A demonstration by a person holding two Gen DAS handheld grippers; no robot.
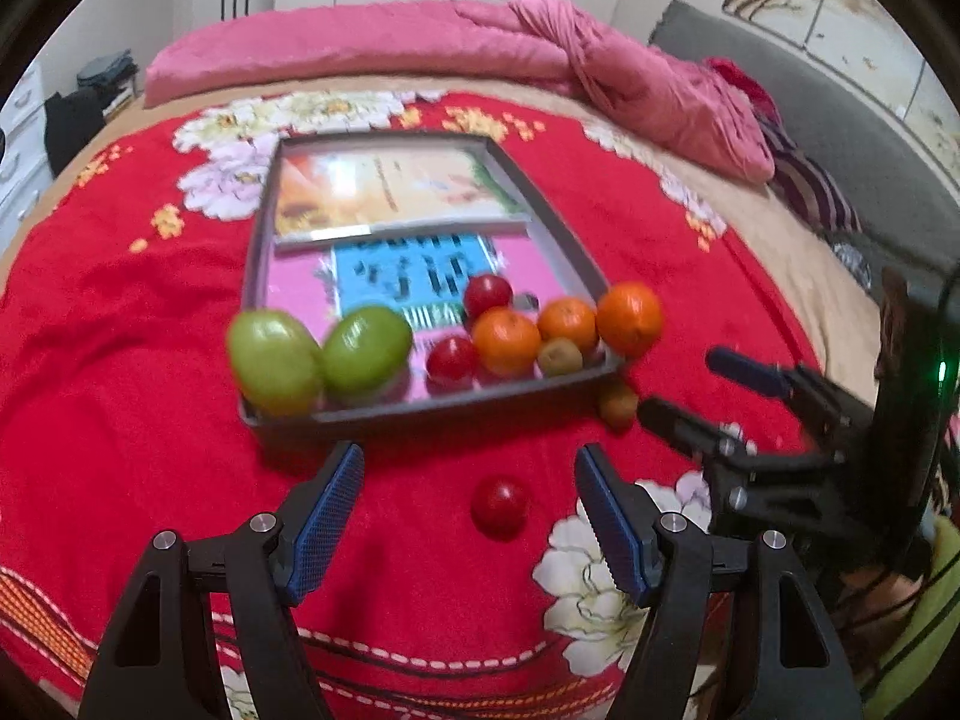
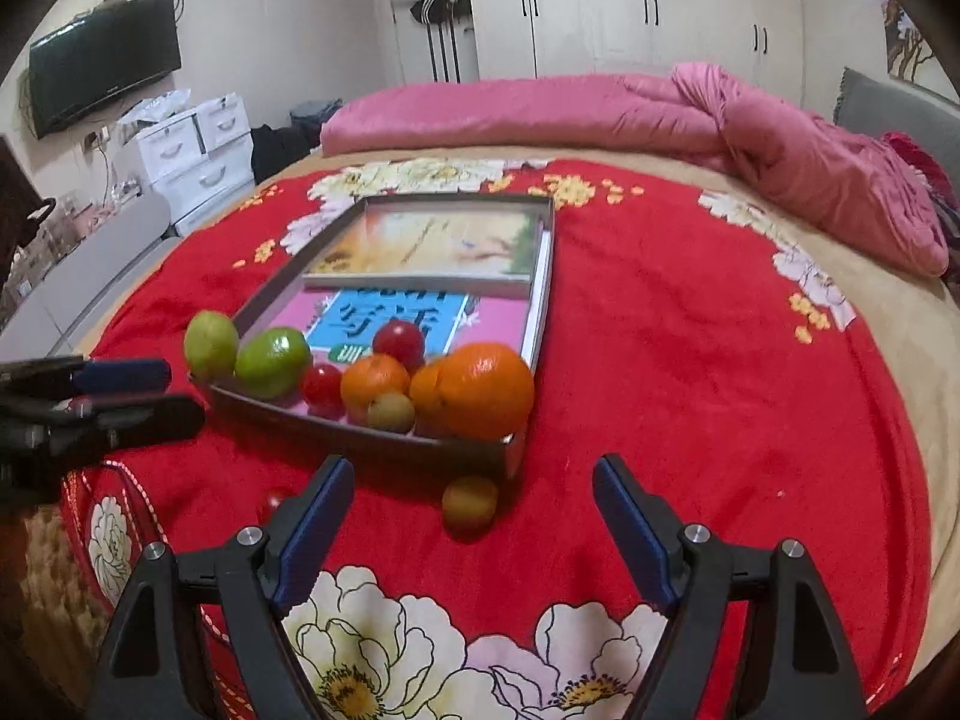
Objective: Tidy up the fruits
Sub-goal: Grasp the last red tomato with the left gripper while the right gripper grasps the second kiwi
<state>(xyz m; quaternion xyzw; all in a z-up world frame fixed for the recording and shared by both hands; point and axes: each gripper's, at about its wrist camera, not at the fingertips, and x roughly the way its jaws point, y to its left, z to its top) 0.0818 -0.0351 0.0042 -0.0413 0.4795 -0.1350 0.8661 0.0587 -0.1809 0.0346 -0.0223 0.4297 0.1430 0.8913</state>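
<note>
A grey tray (image 1: 257,252) lies on the red flowered blanket with books in it. At its near end lie two green fruits (image 1: 366,348), two small red ones (image 1: 451,358), three oranges (image 1: 506,341) and a small yellowish fruit (image 1: 559,356). A loose red fruit (image 1: 500,507) lies on the blanket just behind the tips of my left gripper (image 1: 470,462), which is open and touches nothing. A loose yellow-brown fruit (image 2: 470,504) sits by the tray's near corner (image 2: 504,456). It is level with the spread tips of my right gripper (image 2: 473,468), which do not touch it.
Each gripper shows in the other's view: the right gripper (image 1: 678,384) at the right, the left gripper (image 2: 183,390) at the left. A rolled pink quilt (image 2: 540,108) lies along the bed's far side. White drawers (image 2: 198,150) and a wall television (image 2: 102,60) stand beyond the bed.
</note>
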